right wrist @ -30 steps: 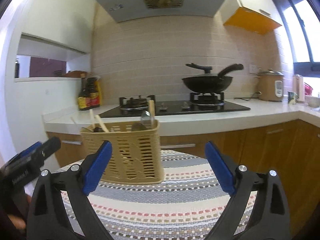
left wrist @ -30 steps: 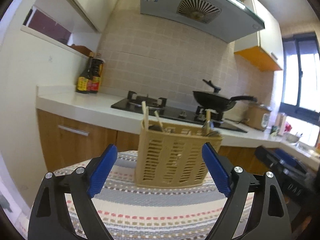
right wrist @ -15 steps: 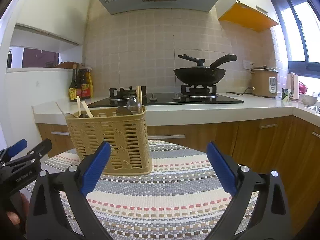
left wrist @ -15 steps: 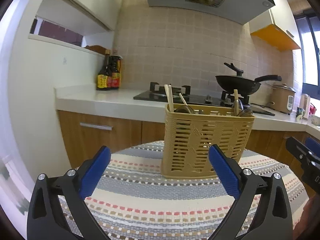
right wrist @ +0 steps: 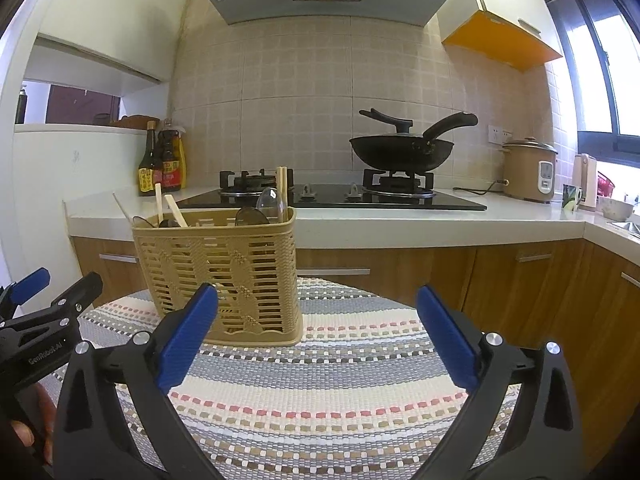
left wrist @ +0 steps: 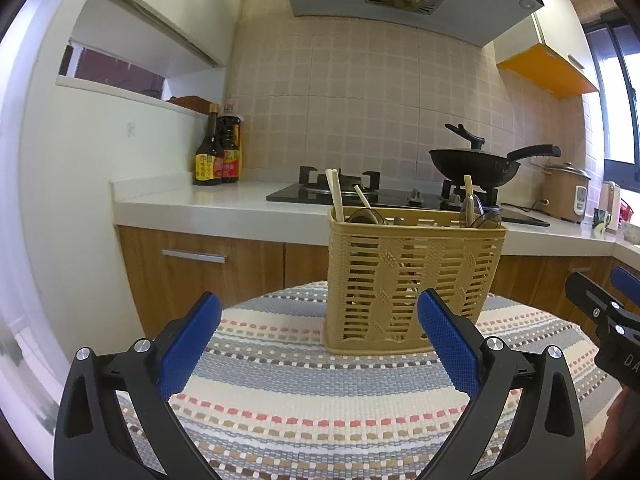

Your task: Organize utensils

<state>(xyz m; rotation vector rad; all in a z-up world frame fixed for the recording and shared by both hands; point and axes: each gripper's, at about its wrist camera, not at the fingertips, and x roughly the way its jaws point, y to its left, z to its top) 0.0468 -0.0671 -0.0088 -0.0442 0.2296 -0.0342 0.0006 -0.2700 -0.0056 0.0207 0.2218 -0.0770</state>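
Observation:
A tan slotted plastic utensil basket point(left wrist: 412, 280) stands upright on a round table with a striped woven cloth point(left wrist: 320, 392). It holds wooden chopsticks point(left wrist: 335, 196) and dark spoons point(left wrist: 362, 216). It also shows in the right wrist view point(right wrist: 224, 276), with chopsticks point(right wrist: 282, 186) and a clear spoon point(right wrist: 272, 202). My left gripper point(left wrist: 318, 340) is open and empty, a little in front of the basket. My right gripper point(right wrist: 316, 332) is open and empty, to the right of the basket.
Behind the table runs a white kitchen counter point(left wrist: 192, 204) with a gas hob point(right wrist: 332, 196), a black wok point(right wrist: 404, 148), sauce bottles point(left wrist: 218, 156) and a rice cooker point(right wrist: 528, 172). Wooden cabinets point(right wrist: 520, 280) stand below. The table edge curves close on both sides.
Both grippers have drawn back and levelled out, so the basket looks farther away and more of the cloth shows. Both stay open and empty. The basket has not moved.

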